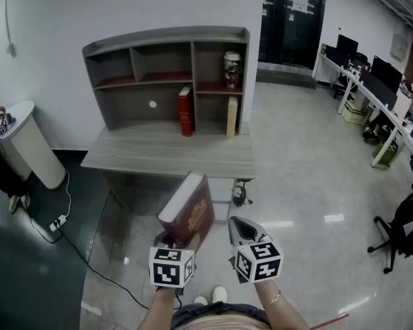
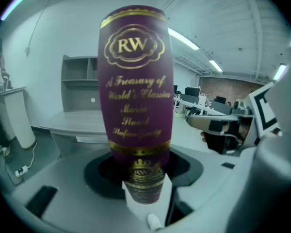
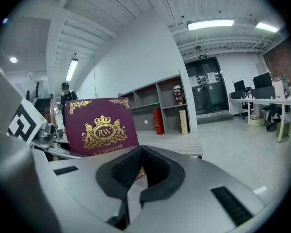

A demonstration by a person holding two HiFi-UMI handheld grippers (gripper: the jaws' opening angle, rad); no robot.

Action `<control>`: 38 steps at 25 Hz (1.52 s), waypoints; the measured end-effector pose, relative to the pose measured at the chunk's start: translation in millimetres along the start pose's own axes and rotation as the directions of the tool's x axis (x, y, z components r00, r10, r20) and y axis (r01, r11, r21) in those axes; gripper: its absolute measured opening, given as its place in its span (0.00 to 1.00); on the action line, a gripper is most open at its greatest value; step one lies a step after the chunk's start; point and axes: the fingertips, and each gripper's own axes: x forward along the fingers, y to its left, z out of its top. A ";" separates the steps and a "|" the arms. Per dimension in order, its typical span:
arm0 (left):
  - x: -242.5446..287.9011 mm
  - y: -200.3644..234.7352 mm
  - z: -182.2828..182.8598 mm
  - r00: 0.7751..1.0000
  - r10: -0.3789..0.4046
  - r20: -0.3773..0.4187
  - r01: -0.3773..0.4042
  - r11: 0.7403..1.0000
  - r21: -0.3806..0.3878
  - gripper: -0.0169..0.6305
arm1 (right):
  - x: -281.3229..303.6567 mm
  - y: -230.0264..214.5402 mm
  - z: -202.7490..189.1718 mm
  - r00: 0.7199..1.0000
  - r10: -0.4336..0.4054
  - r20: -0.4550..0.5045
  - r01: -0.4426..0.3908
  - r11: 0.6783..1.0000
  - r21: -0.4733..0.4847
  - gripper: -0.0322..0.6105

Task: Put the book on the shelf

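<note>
A thick maroon book (image 1: 189,208) with gold print and white page edges hangs tilted in the air in front of the desk, with my left gripper (image 1: 173,239) shut on its lower end. In the left gripper view its spine (image 2: 136,96) stands upright between the jaws. My right gripper (image 1: 239,227) hovers just right of the book, apart from it, jaws together and holding nothing; its own view shows the book's cover (image 3: 101,126) at the left. The grey shelf unit (image 1: 165,36) stands on the wooden desk (image 1: 144,158) ahead.
On the shelf unit stand a red book (image 1: 186,112), a cream book (image 1: 232,117) and a patterned cup (image 1: 231,69). A white round stand (image 1: 27,143) is at the left, and a power strip with cable (image 1: 58,222) lies on the floor. An office chair (image 1: 406,225) and desks with monitors (image 1: 378,81) are at the right.
</note>
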 end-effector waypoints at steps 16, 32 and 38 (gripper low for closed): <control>27.1 -12.6 7.1 0.999 -0.025 -0.027 0.026 0.999 0.022 0.37 | 3.3 -20.3 3.6 0.999 -0.032 0.005 0.032 0.999 -0.007 0.06; 74.4 -4.8 46.1 1.000 -0.009 -0.007 0.009 0.999 0.033 0.37 | 33.8 -51.0 3.4 1.000 0.013 -0.015 -0.012 0.998 0.061 0.06; 88.3 -8.4 53.0 1.000 -0.012 -0.011 0.012 0.999 0.034 0.37 | 35.9 -64.3 4.0 1.000 0.003 -0.012 -0.002 0.997 0.071 0.06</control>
